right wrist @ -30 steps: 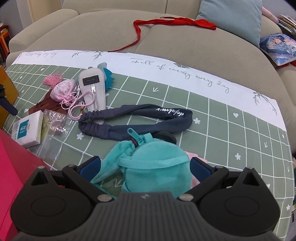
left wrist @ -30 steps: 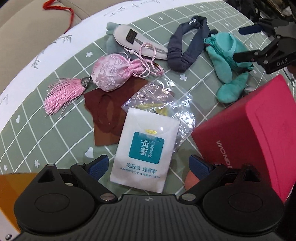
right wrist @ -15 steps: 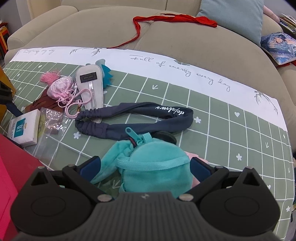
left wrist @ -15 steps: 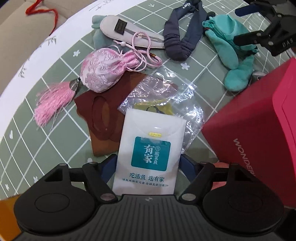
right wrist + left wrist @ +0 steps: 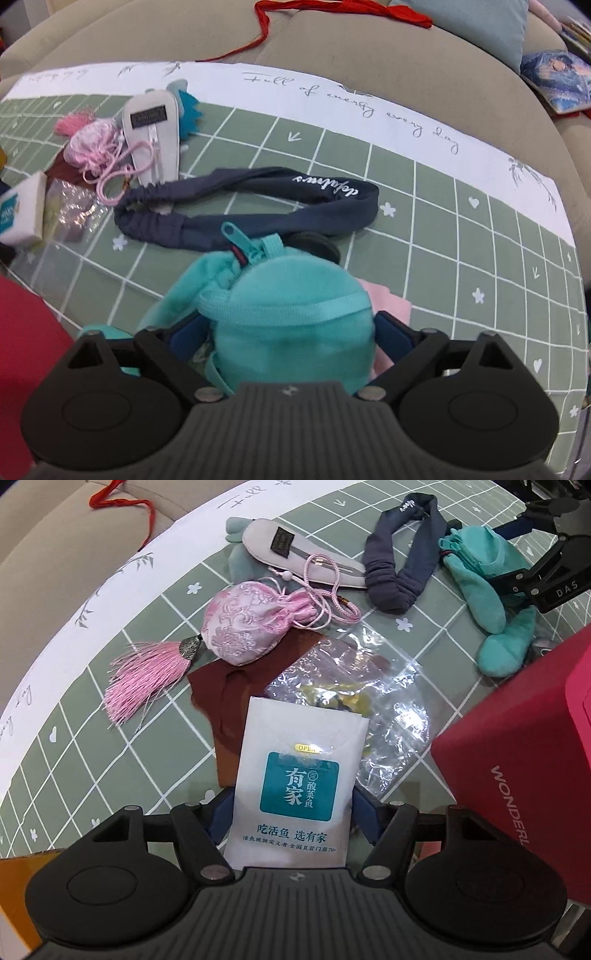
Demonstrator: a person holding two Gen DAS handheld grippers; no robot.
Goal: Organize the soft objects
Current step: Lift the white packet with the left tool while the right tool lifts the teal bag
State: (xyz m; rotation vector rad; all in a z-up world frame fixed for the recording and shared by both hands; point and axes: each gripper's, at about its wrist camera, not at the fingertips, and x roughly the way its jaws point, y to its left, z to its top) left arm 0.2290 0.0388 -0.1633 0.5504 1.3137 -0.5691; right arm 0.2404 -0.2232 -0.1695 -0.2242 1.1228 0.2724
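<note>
My left gripper (image 5: 290,821) is shut on a white tissue pack (image 5: 295,794) with a teal label, its blue pads pressing both sides. My right gripper (image 5: 291,332) is shut on a teal plush pouch (image 5: 291,317) with a zipper; the pouch also shows in the left wrist view (image 5: 480,576). On the green checked cloth lie a pink silk sachet (image 5: 251,622) with a tassel, a grey felt case (image 5: 291,550), a navy headband (image 5: 251,206), a brown cloth (image 5: 229,705) and a clear plastic bag (image 5: 369,701).
A red box (image 5: 517,760) stands at the right of the left gripper. An orange box edge (image 5: 14,886) is at lower left. A beige sofa (image 5: 332,48) with a red ribbon (image 5: 332,11) lies beyond the cloth. A pink cloth (image 5: 388,306) lies under the pouch.
My left gripper moved forward around the tissue pack and closed on it. My right gripper closed in on the teal pouch and stayed in place.
</note>
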